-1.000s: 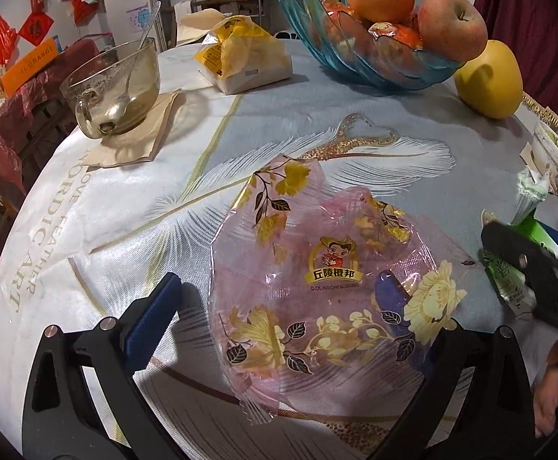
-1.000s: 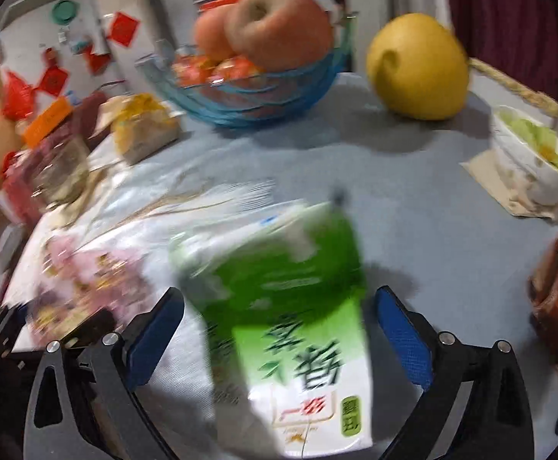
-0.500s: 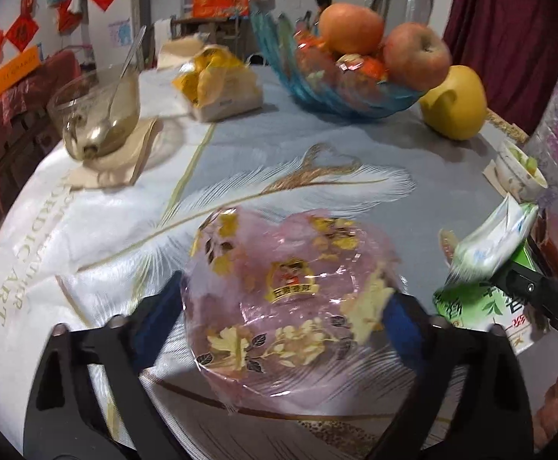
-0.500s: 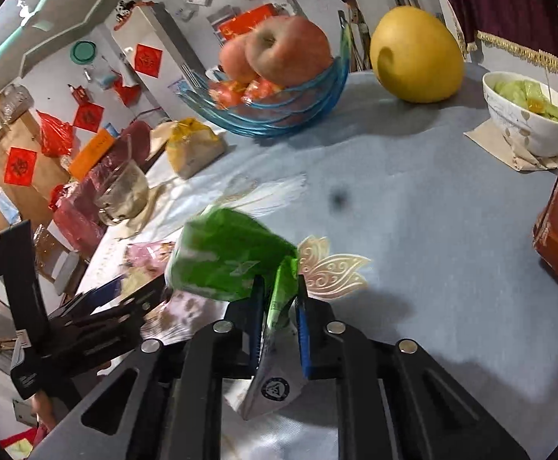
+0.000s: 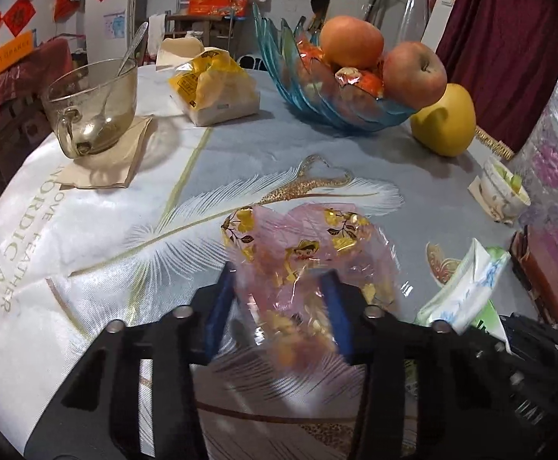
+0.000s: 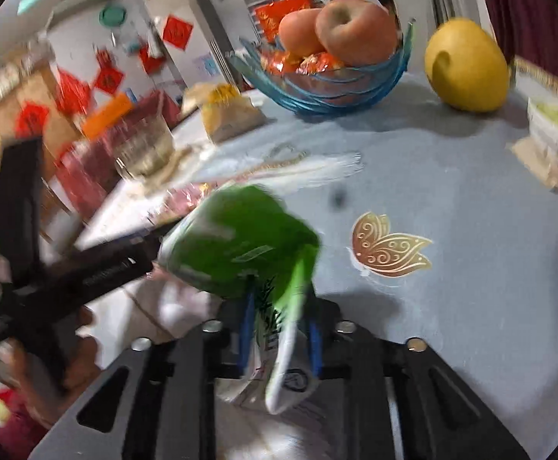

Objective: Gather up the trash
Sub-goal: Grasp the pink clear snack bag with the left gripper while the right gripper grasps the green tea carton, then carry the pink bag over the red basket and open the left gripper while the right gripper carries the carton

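Left wrist view: my left gripper (image 5: 279,303) has its two blue-padded fingers drawn in on a crumpled pink wrapper (image 5: 309,253) — clear plastic printed with gold flowers. The wrapper bunches up between the pads and fans out ahead of them, over the white feather printed on the tablecloth (image 5: 87,230). To the right, a green-and-white drink carton (image 5: 466,291) pokes in at the edge of this view, above the dark body of my other tool.

Right wrist view: my right gripper (image 6: 279,329) is pinched nearly closed on that same drink carton (image 6: 248,245). Its flattened white end sits between the pads and its green body tilts up and to the left, blurred. My left gripper's black frame (image 6: 68,264) shows at the left edge, close beside the carton, also blurred.

Farther back on the table stand a glass mug (image 5: 91,103) with a spoon (image 5: 119,65) in it, resting on a folded napkin (image 5: 106,157); a yellow-and-white packet (image 5: 213,88); and a blue glass fruit bowl (image 5: 336,103) holding two apples (image 5: 413,73). A large yellow fruit (image 5: 445,119) sits just beside the bowl, and a small white bowl (image 5: 503,191) with green contents stands near the right edge. A gold butterfly print (image 6: 390,249) lies on the cloth right of the carton.
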Available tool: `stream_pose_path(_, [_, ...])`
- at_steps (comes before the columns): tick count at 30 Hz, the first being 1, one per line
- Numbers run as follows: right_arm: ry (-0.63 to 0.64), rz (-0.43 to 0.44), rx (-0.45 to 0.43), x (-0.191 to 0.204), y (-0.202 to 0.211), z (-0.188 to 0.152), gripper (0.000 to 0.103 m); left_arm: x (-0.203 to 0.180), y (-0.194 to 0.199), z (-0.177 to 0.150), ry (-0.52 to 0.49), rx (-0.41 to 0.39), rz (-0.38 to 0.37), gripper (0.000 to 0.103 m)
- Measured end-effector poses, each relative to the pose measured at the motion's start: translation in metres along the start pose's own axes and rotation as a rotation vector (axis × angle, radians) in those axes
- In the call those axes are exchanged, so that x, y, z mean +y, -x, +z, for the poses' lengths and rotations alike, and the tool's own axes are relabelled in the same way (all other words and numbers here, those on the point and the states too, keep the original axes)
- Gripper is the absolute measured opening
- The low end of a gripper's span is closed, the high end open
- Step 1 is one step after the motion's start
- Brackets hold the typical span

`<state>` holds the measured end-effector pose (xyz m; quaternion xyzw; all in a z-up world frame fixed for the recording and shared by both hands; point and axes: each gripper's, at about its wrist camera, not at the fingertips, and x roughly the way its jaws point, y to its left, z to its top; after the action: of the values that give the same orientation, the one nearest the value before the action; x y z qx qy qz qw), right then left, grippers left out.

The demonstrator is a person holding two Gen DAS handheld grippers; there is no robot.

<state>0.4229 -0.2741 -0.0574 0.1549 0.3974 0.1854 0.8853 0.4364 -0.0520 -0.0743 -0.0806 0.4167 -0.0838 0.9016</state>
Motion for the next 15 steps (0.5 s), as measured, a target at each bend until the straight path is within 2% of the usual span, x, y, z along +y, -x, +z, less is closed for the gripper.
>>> stream_pose_path(4, [-0.102, 0.058, -0.027, -0.018, 0.013, 0.000, 0.015, 0.011, 0.004, 0.003, 0.049, -0.003, -0.030, 0.041])
stream_pose_path(8, [-0.155, 0.121, -0.074, -0.021, 0.034, -0.007, 0.013, 0.017, 0.026, -0.001, 0.060, -0.046, -0.062, 0.041])
stream_pose_path(11, [-0.156, 0.134, -0.104, -0.014, 0.052, -0.022, 0.012, 0.014, 0.059, -0.018, 0.023, -0.096, -0.064, 0.041])
stream_pose_path(15, [-0.153, 0.180, -0.133, 0.000, 0.076, -0.050, 0.012, 0.018, 0.102, -0.052, -0.004, -0.122, -0.050, 0.041])
